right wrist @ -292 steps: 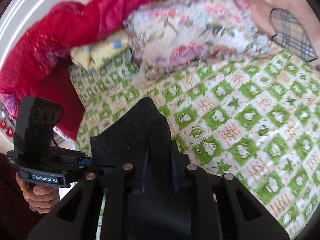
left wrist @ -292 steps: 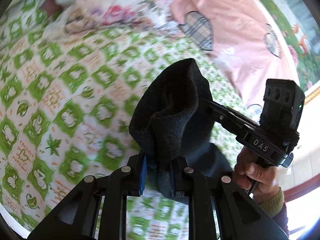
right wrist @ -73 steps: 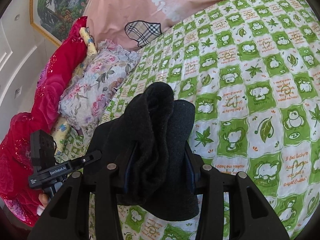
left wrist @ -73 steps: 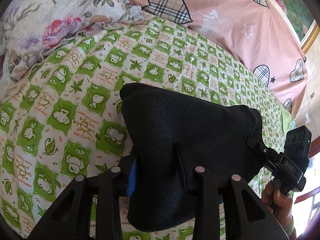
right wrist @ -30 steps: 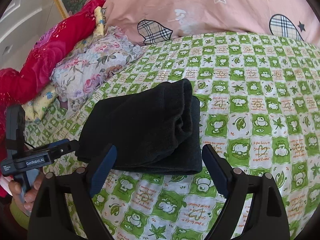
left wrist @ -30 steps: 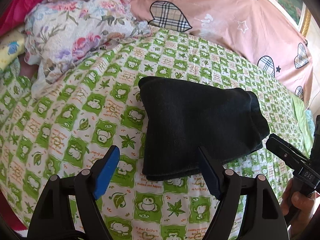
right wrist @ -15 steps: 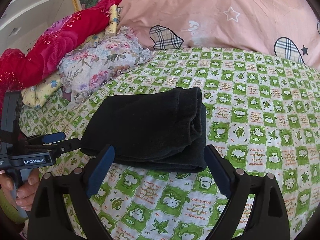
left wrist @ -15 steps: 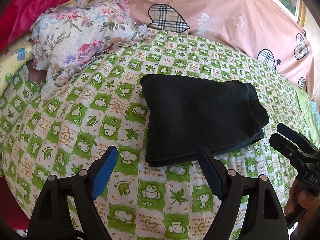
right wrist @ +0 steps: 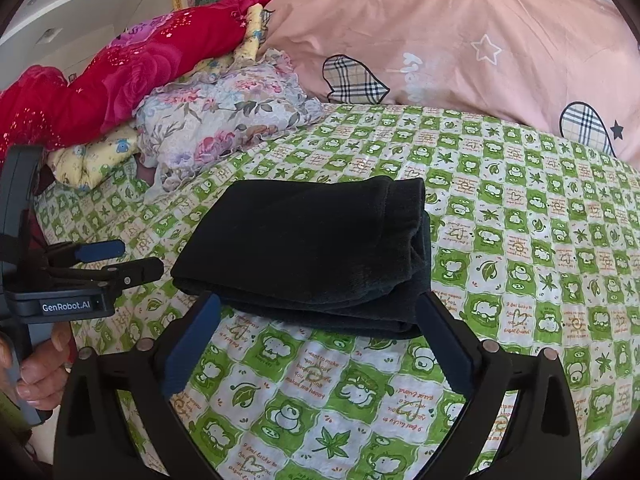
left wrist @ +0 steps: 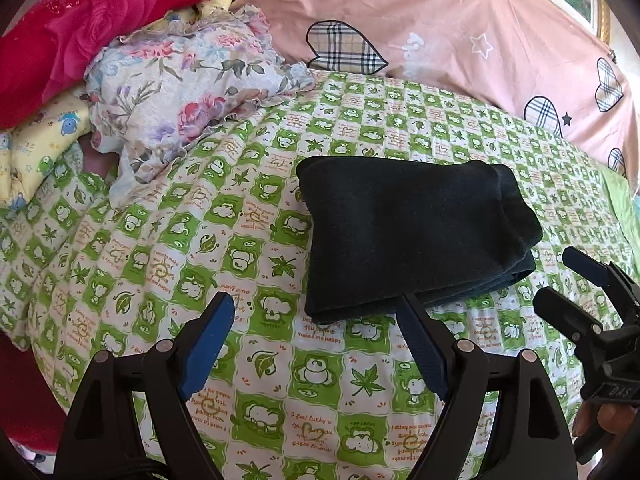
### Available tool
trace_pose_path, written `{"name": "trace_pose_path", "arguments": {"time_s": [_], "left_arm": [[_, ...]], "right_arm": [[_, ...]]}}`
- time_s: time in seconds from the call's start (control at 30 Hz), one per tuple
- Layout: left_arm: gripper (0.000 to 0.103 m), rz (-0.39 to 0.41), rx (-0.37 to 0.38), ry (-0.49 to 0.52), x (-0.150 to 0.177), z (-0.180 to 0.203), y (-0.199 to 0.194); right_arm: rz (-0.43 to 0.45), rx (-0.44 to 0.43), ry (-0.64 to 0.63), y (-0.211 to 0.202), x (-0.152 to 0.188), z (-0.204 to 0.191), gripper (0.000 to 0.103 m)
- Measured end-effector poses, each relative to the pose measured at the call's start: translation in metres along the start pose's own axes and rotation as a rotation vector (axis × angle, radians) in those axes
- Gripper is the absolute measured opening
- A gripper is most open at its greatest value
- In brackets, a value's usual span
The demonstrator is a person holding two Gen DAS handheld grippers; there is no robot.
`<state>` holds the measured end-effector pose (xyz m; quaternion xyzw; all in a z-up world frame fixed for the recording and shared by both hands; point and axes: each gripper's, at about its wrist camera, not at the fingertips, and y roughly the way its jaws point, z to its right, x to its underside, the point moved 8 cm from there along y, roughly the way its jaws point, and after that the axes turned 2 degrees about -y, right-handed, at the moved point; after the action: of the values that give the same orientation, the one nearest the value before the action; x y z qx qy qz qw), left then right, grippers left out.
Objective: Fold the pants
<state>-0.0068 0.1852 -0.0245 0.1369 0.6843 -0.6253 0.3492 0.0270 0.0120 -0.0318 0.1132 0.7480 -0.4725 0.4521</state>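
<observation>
The black pants (left wrist: 412, 232) lie folded in a thick rectangle on the green-checked bedsheet (left wrist: 168, 264); in the right wrist view the pants (right wrist: 312, 240) fill the middle. My left gripper (left wrist: 314, 306) stands open just short of the bundle's near edge, blue pads clear of the cloth. My right gripper (right wrist: 318, 300) is open and its jaws are still opening; the bundle's near edge shows between its tips, but the pads do not press on it. Each gripper also shows in the other's view: the right gripper (left wrist: 568, 280) and the left gripper (right wrist: 138, 258), each held by a hand.
A pink quilt with plaid hearts (left wrist: 460, 40) lies across the back. A floral pillow (left wrist: 188, 80), a red blanket (left wrist: 80, 28) and a yellow pillow (right wrist: 92, 156) are piled at the back left. The sheet drops off at the near left edge.
Both grippers, shut on the pants a few seconds ago, have let go and drawn back a little. The folded pants lie still on the sheet. The right jaws stand wider.
</observation>
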Motion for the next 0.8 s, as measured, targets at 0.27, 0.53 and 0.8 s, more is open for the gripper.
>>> {"name": "trace_pose_path", "arguments": {"time_s": [0.27, 0.53, 0.8], "left_arm": [[0.084, -0.007, -0.015, 0.029, 0.004, 0.005, 0.0], [0.084, -0.003, -0.012, 0.034, 0.005, 0.007, 0.002], [0.085, -0.011, -0.019, 0.045, 0.008, 0.007, 0.011]], "right_arm": [[0.002, 0.002, -0.037, 0.001, 0.003, -0.008, 0.102], [-0.002, 0.0, -0.049, 0.006, 0.006, -0.012, 0.102], [-0.018, 0.001, -0.021, 0.014, 0.012, -0.01, 0.102]]}}
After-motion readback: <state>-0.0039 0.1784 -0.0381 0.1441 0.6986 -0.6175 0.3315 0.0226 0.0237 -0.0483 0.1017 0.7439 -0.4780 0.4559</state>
